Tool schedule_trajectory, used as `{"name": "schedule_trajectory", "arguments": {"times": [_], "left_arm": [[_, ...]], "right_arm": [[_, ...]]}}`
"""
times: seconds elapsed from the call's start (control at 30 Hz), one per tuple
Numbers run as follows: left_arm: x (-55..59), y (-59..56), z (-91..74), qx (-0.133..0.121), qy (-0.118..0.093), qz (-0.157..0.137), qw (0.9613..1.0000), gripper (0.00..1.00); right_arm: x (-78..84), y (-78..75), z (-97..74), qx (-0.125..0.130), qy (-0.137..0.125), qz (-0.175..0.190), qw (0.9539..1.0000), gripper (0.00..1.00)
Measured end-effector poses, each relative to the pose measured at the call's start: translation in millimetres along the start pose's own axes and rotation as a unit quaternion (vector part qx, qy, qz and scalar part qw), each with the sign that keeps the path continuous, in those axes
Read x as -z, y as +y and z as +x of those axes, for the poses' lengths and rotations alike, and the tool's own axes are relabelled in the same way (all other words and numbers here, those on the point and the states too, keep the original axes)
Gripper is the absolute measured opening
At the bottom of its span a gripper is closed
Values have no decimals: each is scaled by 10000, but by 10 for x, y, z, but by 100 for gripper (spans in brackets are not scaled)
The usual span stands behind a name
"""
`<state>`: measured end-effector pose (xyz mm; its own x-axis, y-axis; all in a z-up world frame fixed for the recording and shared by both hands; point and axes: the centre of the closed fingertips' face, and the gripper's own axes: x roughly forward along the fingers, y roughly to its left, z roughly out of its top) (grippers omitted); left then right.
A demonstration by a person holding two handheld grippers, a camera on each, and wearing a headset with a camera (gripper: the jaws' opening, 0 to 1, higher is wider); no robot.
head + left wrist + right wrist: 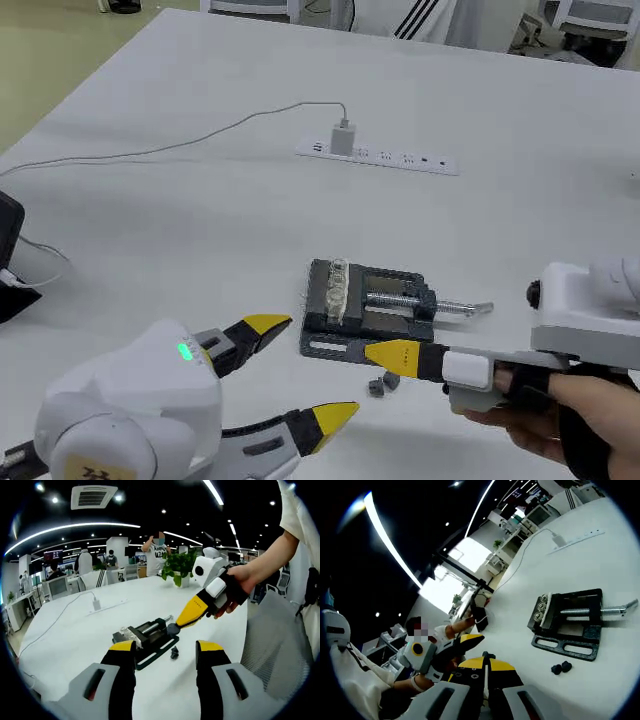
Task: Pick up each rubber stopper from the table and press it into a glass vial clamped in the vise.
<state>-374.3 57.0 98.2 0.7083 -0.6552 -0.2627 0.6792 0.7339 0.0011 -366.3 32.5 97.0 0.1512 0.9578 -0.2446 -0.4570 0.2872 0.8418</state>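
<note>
Black rubber stopper (173, 628) pinched in right tongs (372, 351) near vise (370, 300), left tongs (318, 365) apart, two stoppers (384, 383) on table (200, 220).

Open office — monitors (56, 586), strip lights (70, 527)

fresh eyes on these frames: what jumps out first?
A small black metal vise sits on the white table, clear glass vials clamped at one end. The right gripper, yellow-tipped, hangs beside it, shut on a dark rubber stopper; two loose dark stoppers lie on the table nearby, and the left gripper is open.
</note>
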Motion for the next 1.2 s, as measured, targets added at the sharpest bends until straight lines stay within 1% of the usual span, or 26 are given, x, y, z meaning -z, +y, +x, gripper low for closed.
{"name": "schedule_trajectory", "arguments": {"times": [0.03,0.1,0.17,0.2,0.23,0.3,0.33,0.37,0.43,0.47,0.53,0.57,0.63,0.67,0.77,0.9,1.03,1.2], "left_arm": [[-28,-5,1,13,-52,-12,10000,42],[-83,-16,4,47,-157,-20,9999,40],[-135,-26,5,86,-251,-68,9996,35],[-154,-28,7,94,-285,-82,9995,33],[-175,-30,10,99,-324,-85,9994,32],[-207,-35,15,127,-375,-108,9992,30],[-224,-35,17,125,-404,-94,9991,29],[-238,-36,19,133,-430,-79,9990,28],[-269,-46,22,173,-485,-55,9987,24],[-290,-53,22,198,-518,-40,9985,22],[-321,-59,20,216,-564,-19,9982,18],[-347,-61,18,217,-606,50,9979,18],[-366,-71,18,244,-627,96,9977,15],[-376,-74,18,252,-635,123,9976,14],[-408,-74,15,250,-679,192,9972,12],[-400,-76,24,284,-641,273,9972,11],[-403,-91,28,330,-638,311,9969,8],[-387,-119,30,391,-594,362,9968,6]], "right_arm": [[-12,28,-3,-68,-62,134,9999,0],[-44,83,-11,-211,-208,536,9981,0],[-88,155,-19,-443,-379,898,9943,0],[-92,182,-22,-518,-403,1078,9920,0],[-108,196,-23,-559,-480,1181,9903,0],[-122,236,-27,-669,-552,1320,9875,0],[-131,263,-28,-747,-584,1466,9846,0],[-144,276,-29,-792,-635,1544,9828,0],[-167,336,-40,-988,-714,1886,9745,0],[-174,349,-44,-1049,-755,2005,9711,0],[-164,366,-48,-1109,-746,2104,9684,0],[-157,373,-52,-1144,-717,2224,9656,0],[-167,374,-57,-1164,-763,2205,9654,0],[-168,377,-58,-1172,-760,2256,9641,0],[-165,358,-66,-1156,-763,2332,9625,0],[-156,347,-77,-1168,-772,2419,9601,0],[-127,338,-75,-1138,-737,2427,9606,0],[-100,333,-75,-1143,-727,2476,9593,0]]}}
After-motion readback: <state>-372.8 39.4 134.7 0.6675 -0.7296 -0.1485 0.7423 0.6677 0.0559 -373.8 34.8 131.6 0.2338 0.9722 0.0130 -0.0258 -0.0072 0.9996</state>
